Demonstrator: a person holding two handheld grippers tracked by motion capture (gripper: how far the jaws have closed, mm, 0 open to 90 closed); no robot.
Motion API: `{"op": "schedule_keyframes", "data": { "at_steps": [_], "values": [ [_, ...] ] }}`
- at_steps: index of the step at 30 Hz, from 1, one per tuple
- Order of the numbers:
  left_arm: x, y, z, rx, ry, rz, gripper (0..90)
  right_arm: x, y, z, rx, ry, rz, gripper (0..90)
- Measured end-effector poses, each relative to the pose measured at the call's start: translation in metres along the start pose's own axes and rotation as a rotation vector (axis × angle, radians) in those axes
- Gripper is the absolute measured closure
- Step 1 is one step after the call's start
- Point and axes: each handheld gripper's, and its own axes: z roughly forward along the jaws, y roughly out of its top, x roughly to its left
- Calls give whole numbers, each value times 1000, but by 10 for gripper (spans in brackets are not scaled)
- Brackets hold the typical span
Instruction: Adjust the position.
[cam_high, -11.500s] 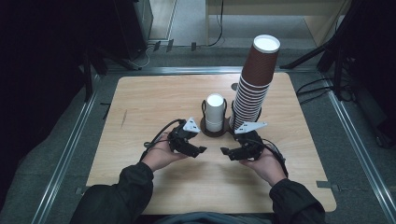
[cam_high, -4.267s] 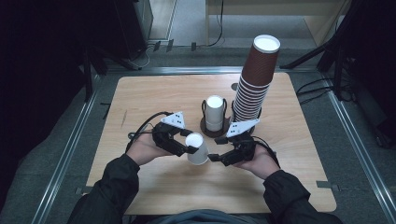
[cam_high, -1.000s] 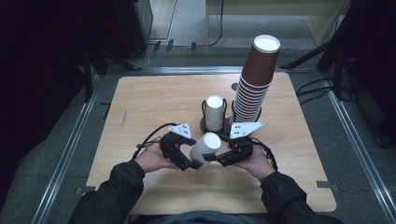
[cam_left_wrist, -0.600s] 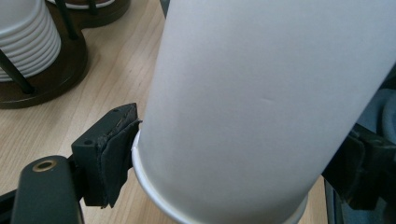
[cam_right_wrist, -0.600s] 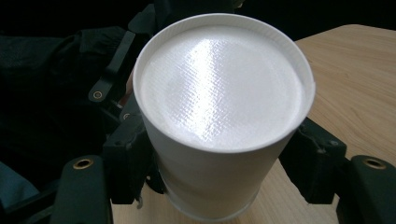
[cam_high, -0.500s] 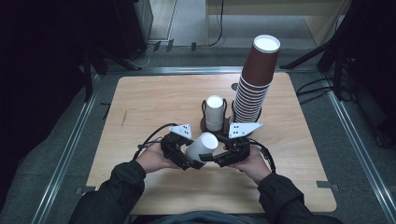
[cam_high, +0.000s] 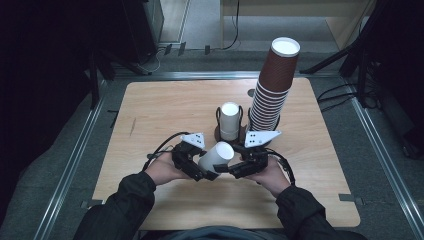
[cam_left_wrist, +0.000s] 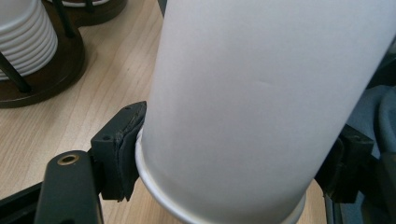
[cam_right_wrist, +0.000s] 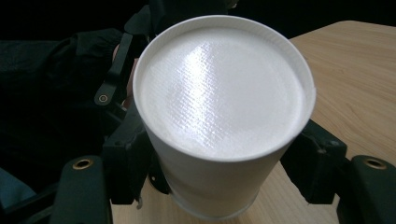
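**Now both grippers clamp one white paper cup above the table's near half**

Nearest the person, two dark-sleeved forearms come in from the bottom edge of the high view, each hand wrapped round a black two-jaw gripper. The left gripper (cam_high: 200, 167) and the right gripper (cam_high: 231, 170) meet at a plain white paper cup (cam_high: 216, 156), which lies tilted between them above the near middle of the light wooden table (cam_high: 165, 112), its closed base turned up and away from the person.

In the left gripper view the jaws have just been closing, and their pads now press against the white cup's (cam_left_wrist: 261, 107) wall just above its rolled rim, one on each side. In the right gripper view the jaws stand fairly wide and hold the same cup (cam_right_wrist: 222, 116) by its sides, with the textured underside of the base facing the camera; behind it the left gripper (cam_right_wrist: 121, 93) and a dark sleeve appear.

Farther out, near the table's centre, a second white paper cup stack (cam_high: 230, 120) stands in a dark brown round holder with thin upright rods (cam_high: 220, 132). Just to the right of it rises a tall, slightly leaning stack of brown paper cups with white rims (cam_high: 272, 85), upside down, its white base uppermost.
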Motion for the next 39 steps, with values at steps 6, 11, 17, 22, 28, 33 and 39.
{"op": "schedule_keyframes", "data": {
  "at_steps": [6,11,17,22,28,33,39],
  "values": [
    [2,-1,-4,-12,8,-3,231,1,3,-1,9,-16,15,236],
    [4,-1,-9,-18,2,-5,245,1,4,-1,36,-29,-2,218],
    [7,-1,-15,-20,-6,-8,265,1,5,-3,69,-47,-15,210],
    [11,-2,-23,-17,10,-19,274,2,5,-6,126,-74,-46,210],
    [11,0,-29,47,81,24,274,1,2,-5,210,-101,-46,211],
    [14,2,-31,100,119,44,274,-1,-2,-5,260,-113,-46,218],
    [17,3,-28,166,147,53,271,-3,-6,-7,305,-137,-53,222]
  ]
}}
